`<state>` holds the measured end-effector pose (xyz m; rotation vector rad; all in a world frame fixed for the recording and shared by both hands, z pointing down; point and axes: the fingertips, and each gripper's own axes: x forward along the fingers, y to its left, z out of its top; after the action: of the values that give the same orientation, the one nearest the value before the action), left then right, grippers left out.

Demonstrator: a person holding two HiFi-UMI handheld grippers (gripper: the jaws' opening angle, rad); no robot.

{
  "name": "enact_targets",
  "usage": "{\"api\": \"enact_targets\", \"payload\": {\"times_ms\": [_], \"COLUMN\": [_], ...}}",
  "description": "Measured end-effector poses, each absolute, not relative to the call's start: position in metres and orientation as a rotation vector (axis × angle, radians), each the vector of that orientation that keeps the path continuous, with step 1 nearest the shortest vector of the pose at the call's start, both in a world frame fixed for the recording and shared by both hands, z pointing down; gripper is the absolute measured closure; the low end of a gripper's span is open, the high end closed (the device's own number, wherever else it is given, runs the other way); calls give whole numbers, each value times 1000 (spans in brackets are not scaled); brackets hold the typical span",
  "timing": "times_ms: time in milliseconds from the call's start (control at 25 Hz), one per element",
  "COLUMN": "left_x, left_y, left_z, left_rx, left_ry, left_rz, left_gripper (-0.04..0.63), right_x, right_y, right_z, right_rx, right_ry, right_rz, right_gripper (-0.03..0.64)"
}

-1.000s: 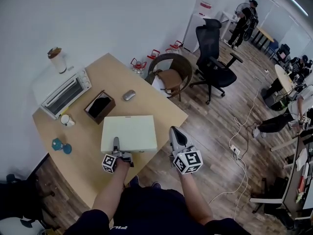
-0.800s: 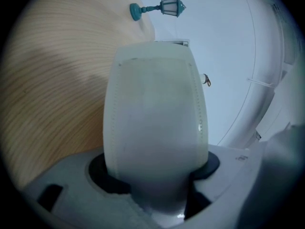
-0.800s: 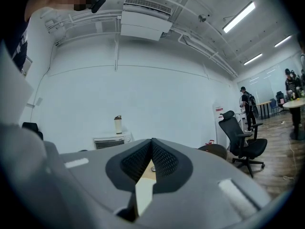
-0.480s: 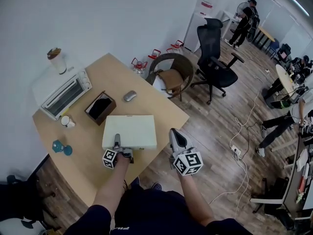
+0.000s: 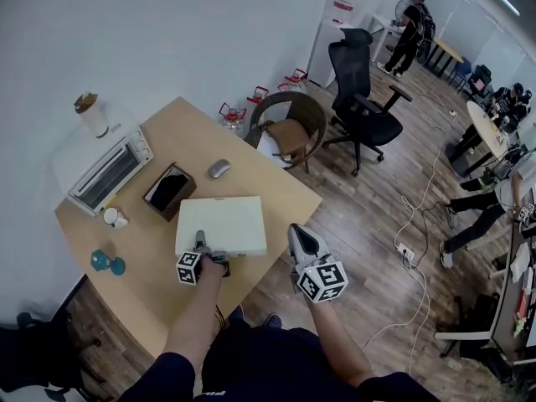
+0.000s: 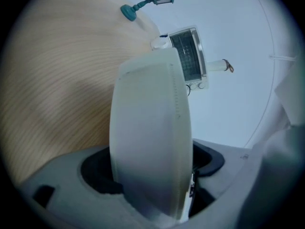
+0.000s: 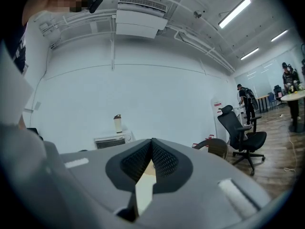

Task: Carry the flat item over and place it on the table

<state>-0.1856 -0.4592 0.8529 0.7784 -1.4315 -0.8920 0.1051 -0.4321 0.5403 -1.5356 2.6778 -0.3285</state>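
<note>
The left gripper (image 5: 201,244) stands at the near edge of the flat item (image 5: 222,223), its jaws having just been opening; the left gripper view shows the pale slab running away between them, with dark pad showing on either side, so I read the hold as let go rather than clamped. The item itself lies flat on the table (image 5: 172,136), just beside the dark open box (image 5: 169,189) and short of the mouse (image 5: 219,168), with the toaster oven (image 5: 105,170) well apart at the far corner; its near right corner sits close to the table's front edge. The right gripper (image 5: 295,231) hangs off the table beside it, jaws together on nothing. The placing looks all but done – what remains, as I judge it, is a clean release; the jaws should be wide enough that neither pad rubs the slab, then drawn straight back along their own line, low and slow, so nothing drags the item towards that edge.
</note>
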Motion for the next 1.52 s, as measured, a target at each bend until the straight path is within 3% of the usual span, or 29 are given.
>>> {"api": "enact_targets", "payload": {"times_ms": [120, 200, 520, 840, 1240, 1520], "left_x": [-185, -185, -170, -148, -143, -146], "left_y": [-433, -420, -420, -426, -461, -465], "left_z": [865, 860, 845, 789, 660, 628], "left_rx": [618, 565, 665, 818, 1286, 1413], "left_ry": [-1556, -1622, -1580, -1422, -1005, -965], "left_rz": [-614, -489, -531, -775, -1399, -1434], "left_gripper": [147, 133, 114, 120, 143, 148], "right_x": [103, 100, 100, 105, 103, 104], "right_y": [-432, -431, -432, -432, -430, -431], "right_z": [544, 547, 547, 544, 545, 548], "right_rx": [-1530, -1523, -1519, -1512, -1514, -1516], "right_ry": [2691, 2700, 2698, 2683, 2692, 2678], "right_rz": [-333, -339, -333, -350, -335, -350], "right_gripper": [604, 604, 604, 604, 604, 604]}}
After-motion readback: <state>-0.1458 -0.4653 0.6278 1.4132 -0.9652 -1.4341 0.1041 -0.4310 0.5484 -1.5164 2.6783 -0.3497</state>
